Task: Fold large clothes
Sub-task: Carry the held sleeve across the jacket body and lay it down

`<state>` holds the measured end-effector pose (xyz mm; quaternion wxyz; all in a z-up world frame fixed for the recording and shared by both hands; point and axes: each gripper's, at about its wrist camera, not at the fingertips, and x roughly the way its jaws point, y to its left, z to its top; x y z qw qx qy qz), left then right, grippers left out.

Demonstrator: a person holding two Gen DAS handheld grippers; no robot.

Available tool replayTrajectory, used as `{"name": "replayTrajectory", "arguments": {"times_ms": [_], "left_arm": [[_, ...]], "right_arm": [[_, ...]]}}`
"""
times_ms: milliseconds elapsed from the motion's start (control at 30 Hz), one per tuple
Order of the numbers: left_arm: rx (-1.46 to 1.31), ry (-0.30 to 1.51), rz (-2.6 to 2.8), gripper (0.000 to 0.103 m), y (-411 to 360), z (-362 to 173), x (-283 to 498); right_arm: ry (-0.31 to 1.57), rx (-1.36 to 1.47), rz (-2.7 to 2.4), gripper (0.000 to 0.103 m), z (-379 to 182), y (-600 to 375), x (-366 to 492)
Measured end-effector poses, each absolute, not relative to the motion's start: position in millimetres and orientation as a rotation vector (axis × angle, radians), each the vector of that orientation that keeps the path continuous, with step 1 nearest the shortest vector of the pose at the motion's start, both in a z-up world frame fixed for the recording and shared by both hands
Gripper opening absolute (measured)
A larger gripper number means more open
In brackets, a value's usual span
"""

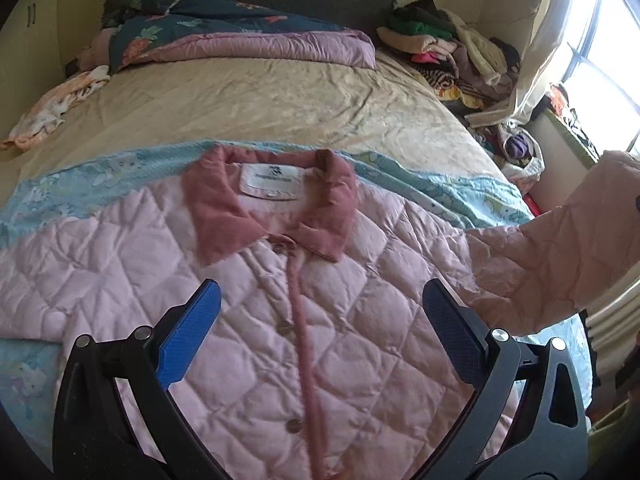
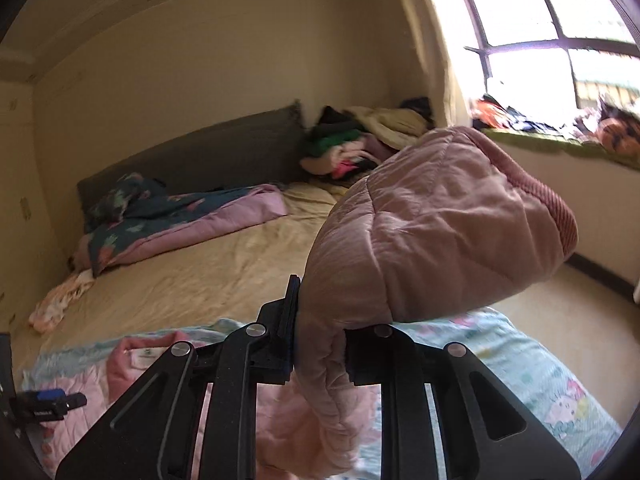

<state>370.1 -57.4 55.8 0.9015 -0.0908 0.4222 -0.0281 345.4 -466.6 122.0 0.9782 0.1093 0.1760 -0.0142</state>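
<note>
A pale pink quilted jacket (image 1: 312,320) with a darker pink collar (image 1: 276,200) lies front up, buttoned, on a light blue blanket (image 1: 80,192) on the bed. My left gripper (image 1: 320,304) is open and empty, its blue pads just above the jacket's chest. My right gripper (image 2: 320,320) is shut on the jacket's right sleeve (image 2: 432,224) and holds it lifted above the bed; the ribbed cuff (image 2: 548,204) sticks up past the fingers. The lifted sleeve also shows at the right edge of the left wrist view (image 1: 568,240).
The bed has a beige sheet (image 1: 280,100). A folded floral and pink quilt (image 1: 224,36) lies by the dark headboard. A pile of clothes (image 1: 448,48) sits at the bed's far right corner. A small peach garment (image 1: 52,108) lies at left. A window ledge (image 2: 560,144) holds more clothes.
</note>
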Motion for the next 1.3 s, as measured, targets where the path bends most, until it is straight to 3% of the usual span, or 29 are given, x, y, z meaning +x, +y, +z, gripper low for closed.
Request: {"name": "replayTrajectory", "arguments": {"times_ms": [600, 1300], "left_arm": [[-0.376, 0.792, -0.057, 0.095, 47.0, 74.4, 344.8], [-0.6, 0.735, -0.115, 0.095, 137.0, 49.0, 319.6]], "right_arm": [[0.339, 0.107, 0.119, 0.017, 155.9, -335.3, 345.2], [0.422, -0.083, 0.347, 0.017, 84.5, -153.2, 353.7]]}}
